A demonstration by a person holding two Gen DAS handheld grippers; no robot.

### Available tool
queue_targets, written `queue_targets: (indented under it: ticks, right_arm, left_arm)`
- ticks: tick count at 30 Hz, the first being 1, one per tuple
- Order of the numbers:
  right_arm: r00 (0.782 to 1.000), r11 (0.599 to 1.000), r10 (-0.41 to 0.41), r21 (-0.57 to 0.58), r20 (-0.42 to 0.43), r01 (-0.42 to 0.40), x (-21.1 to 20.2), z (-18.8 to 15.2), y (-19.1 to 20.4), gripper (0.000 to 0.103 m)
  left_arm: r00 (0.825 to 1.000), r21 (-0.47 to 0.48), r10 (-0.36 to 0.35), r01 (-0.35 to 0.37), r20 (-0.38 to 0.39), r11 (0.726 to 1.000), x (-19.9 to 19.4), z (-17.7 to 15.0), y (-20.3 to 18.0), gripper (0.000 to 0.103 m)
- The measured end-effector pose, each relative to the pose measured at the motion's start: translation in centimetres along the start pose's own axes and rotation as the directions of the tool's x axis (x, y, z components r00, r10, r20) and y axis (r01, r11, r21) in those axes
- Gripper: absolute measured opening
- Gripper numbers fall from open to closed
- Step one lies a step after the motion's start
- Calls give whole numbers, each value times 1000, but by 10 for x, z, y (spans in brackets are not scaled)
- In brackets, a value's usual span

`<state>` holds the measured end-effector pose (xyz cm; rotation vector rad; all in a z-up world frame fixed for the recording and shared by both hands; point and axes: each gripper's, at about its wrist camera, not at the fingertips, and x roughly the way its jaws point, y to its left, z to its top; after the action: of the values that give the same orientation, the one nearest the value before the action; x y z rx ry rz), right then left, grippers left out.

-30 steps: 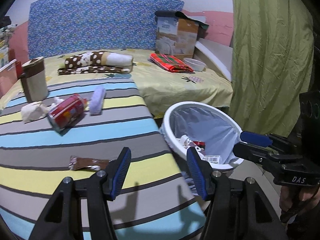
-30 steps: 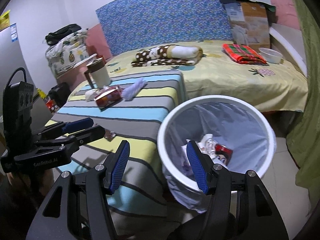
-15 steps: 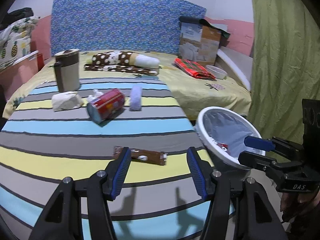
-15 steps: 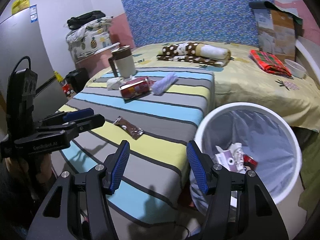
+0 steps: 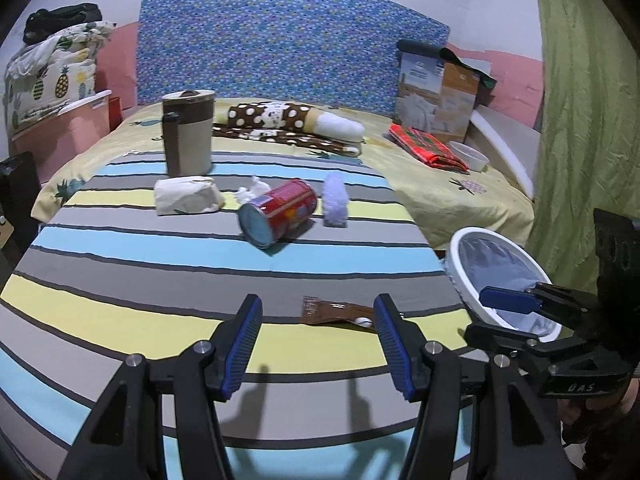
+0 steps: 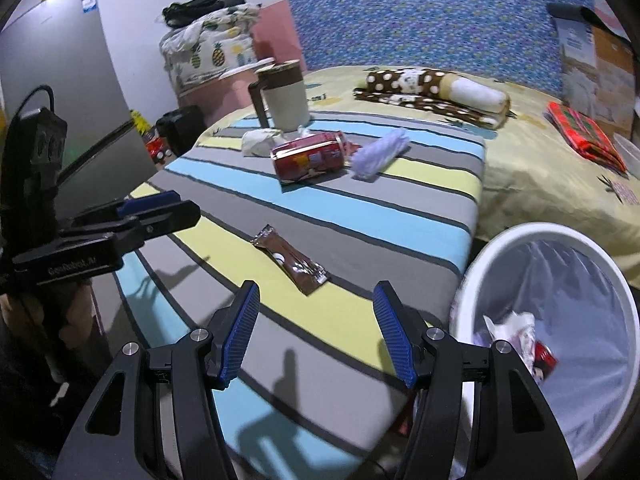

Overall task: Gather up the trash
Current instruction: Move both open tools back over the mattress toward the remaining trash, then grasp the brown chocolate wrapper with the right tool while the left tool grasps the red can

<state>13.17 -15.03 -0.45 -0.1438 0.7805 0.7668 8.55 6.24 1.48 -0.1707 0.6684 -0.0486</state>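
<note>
Over the last second I've swung both grippers away from the bin [image 6: 624, 300] and back over the striped blanket [image 5: 120, 264], so the bin that filled the middle of the right wrist view a moment ago now sits at its lower right edge. My left gripper [image 5: 318, 346] has its jaws standing well apart with nothing between the pads, and my right gripper [image 6: 316, 334] is likewise wide open and empty. The nearest piece of trash is the brown snack wrapper [image 6: 290, 260], lying flat on a yellow stripe near the blanket's bin-side edge, just ahead of both sets of fingers. Further up lie the red can [image 5: 280, 212] on its side, a crumpled white tissue [image 5: 188, 200] and a pale purple wad [image 5: 335, 200], with a tan lidded mug [image 5: 187, 132] standing upright behind them. My worry is the wrapper: it's thin and flat on soft fabric, so if I close too high I'd miss it, and too low I'd likely pinch the blanket and drag it. Both grippers are converging on the same spot, so they could knock together. The can looks free to roll if nudged, and reaching past it risks tipping the mug, which I don't take for trash.
</note>
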Motion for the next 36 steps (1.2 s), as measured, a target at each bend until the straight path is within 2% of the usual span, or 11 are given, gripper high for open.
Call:
queue_targets:
  ticks: [16, 18, 20, 22, 23, 36]
  right_arm:
    - [991, 996, 9, -87, -130, -20, 63, 17, 10, 61]
    - [991, 993, -9, -117, -135, -7, 64, 18, 14, 56]
    - [990, 990, -29, -140, -139, 9, 63, 17, 18, 40]
    - [990, 989, -45, -146, -137, 25, 61, 16, 20, 27]
    - [990, 990, -41, -136, -136, 23, 61, 16, 18, 24]
    - [997, 997, -40, 65, -60, 44, 23, 2, -17, 23]
  left_arm:
    - [999, -39, 32, -33, -11, 999, 8, 3, 36, 60]
    - [999, -42, 32, -33, -10, 999, 10, 5, 39, 60]
    - [999, -43, 31, -31, -9, 999, 12, 7, 40, 60]
    - [999, -41, 30, -31, -11, 999, 14, 8, 41, 60]
    - [1000, -39, 29, -30, -12, 999, 15, 9, 41, 60]
    - [999, 19, 30, -30, -14, 999, 51, 32, 34, 60]
